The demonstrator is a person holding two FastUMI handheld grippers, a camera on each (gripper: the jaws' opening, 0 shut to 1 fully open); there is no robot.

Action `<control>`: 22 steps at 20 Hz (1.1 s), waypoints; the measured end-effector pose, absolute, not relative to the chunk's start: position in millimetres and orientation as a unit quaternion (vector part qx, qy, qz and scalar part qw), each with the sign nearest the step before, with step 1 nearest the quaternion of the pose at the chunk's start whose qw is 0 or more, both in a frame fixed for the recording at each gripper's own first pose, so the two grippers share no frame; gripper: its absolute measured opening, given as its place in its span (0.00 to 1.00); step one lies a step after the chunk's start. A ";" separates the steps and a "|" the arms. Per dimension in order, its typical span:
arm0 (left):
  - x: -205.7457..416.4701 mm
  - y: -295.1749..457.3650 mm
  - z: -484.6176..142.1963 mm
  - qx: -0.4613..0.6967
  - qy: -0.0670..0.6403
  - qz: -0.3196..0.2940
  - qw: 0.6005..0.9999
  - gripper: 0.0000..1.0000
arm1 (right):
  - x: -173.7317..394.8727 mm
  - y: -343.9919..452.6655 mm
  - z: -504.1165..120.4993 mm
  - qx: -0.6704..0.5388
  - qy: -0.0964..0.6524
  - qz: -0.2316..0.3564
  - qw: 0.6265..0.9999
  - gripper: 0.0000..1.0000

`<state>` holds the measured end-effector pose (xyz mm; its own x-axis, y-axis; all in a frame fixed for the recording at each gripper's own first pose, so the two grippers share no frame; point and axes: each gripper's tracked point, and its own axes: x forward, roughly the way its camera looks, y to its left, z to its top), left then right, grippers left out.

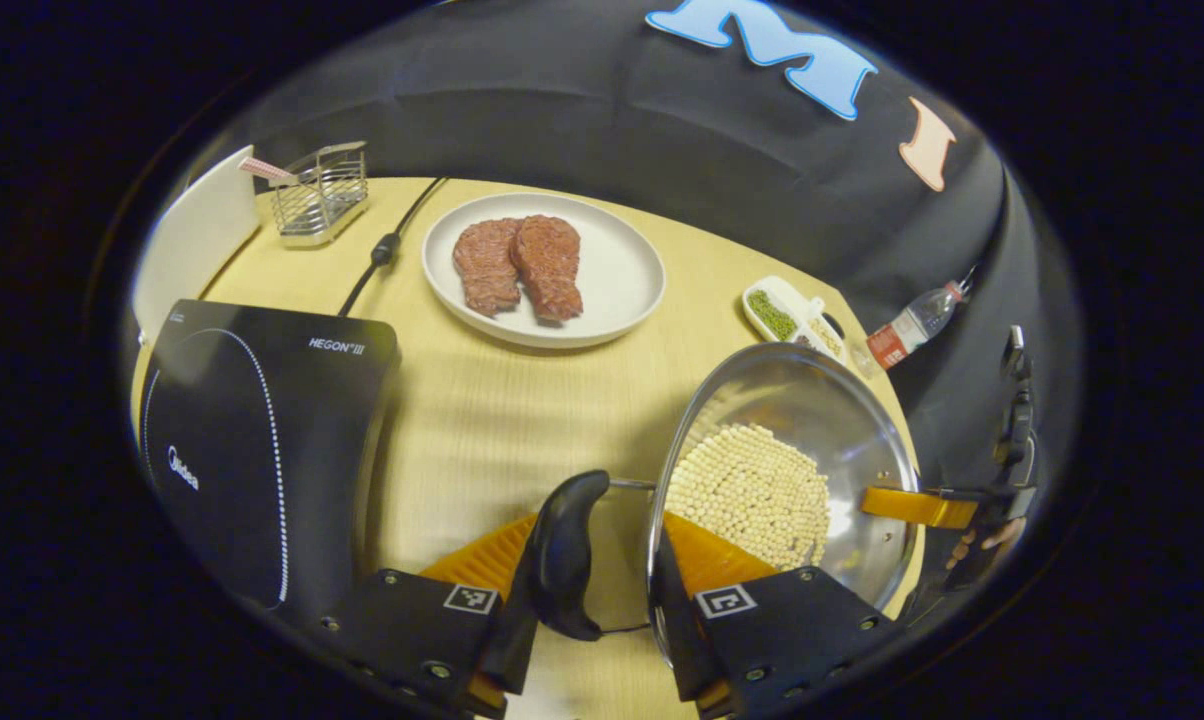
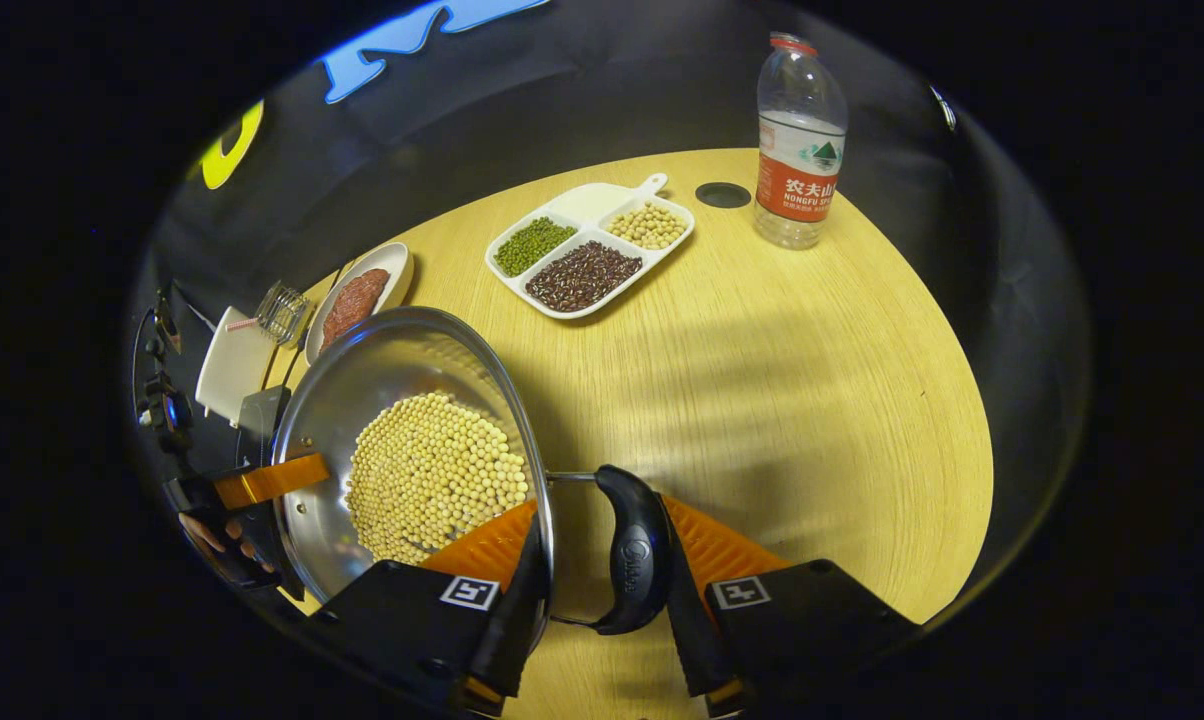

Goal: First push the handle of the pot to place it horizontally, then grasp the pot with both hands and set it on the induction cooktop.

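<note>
Left gripper (image 1: 602,640) and right gripper (image 2: 602,640) each clamped across a black side handle (image 1: 565,555) and the rim of the steel pot (image 1: 852,420) of soybeans (image 2: 432,475); pot beside the glossy black induction cooktop (image 1: 252,440); white plate of meat (image 1: 622,270) and divided bean tray (image 2: 587,255) behind; plastic bottle (image 2: 800,140) upright.

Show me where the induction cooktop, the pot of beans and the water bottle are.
induction cooktop (image 1: 252,440), left gripper view, on its dark glass top.
pot (image 2: 362,385), right gripper view, on its bare inner wall.
water bottle (image 2: 798,190), right gripper view, on its label.
</note>
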<state>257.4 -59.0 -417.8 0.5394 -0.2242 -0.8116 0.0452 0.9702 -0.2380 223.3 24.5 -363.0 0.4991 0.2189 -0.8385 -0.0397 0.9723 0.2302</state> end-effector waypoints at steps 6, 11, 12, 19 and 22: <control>255.6 -58.5 -416.5 -0.088 0.479 -0.086 0.869 0.53 | 218.2 25.0 -361.1 0.087 0.500 0.073 0.858 0.52; 238.0 -62.6 -412.6 -0.081 0.483 -0.087 0.867 0.55 | 196.6 20.3 -360.4 0.081 0.509 0.069 0.854 0.51; 230.8 -63.8 -408.0 -0.079 0.483 -0.090 0.867 0.52 | 187.8 19.8 -357.5 0.080 0.509 0.068 0.854 0.51; 185.0 -57.6 -370.0 -0.066 0.486 -0.134 0.861 0.48 | 117.8 29.0 -331.4 0.106 0.519 0.043 0.847 0.50; 160.8 -44.9 -351.8 -0.067 0.479 -0.148 0.863 0.52 | 87.8 40.7 -313.9 0.106 0.515 0.038 0.850 0.51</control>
